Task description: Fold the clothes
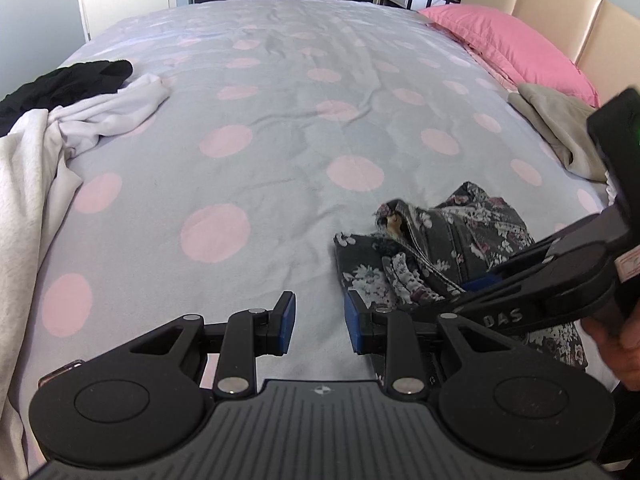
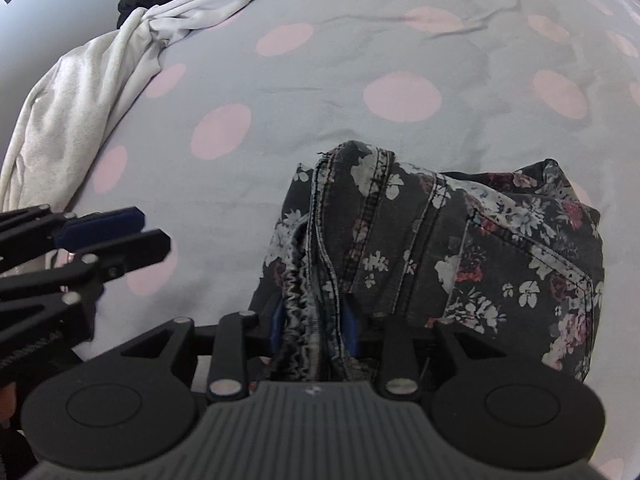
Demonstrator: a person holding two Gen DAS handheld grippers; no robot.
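Note:
A dark floral denim garment (image 1: 460, 236) lies bunched on the dotted bedsheet (image 1: 280, 140). In the right wrist view, one seamed, ruffled edge of this garment (image 2: 460, 240) runs between the blue pads of my right gripper (image 2: 313, 320). The jaws stand apart and the cloth sits loosely in the gap, resting on the bed. My left gripper (image 1: 320, 320) hovers open over bare sheet just left of the garment, with nothing between its pads. The right gripper (image 1: 480, 280) reaches in from the right, a hand (image 1: 616, 344) behind it. The left gripper (image 2: 148, 232) shows at the left edge of the right wrist view.
A white garment (image 1: 40, 160) sprawls along the bed's left side, with a black garment (image 1: 72, 80) beyond it. A beige garment (image 1: 560, 120) and a pink pillow (image 1: 512, 40) lie at the right by the padded headboard (image 1: 560, 0). Dotted sheet spreads across the middle.

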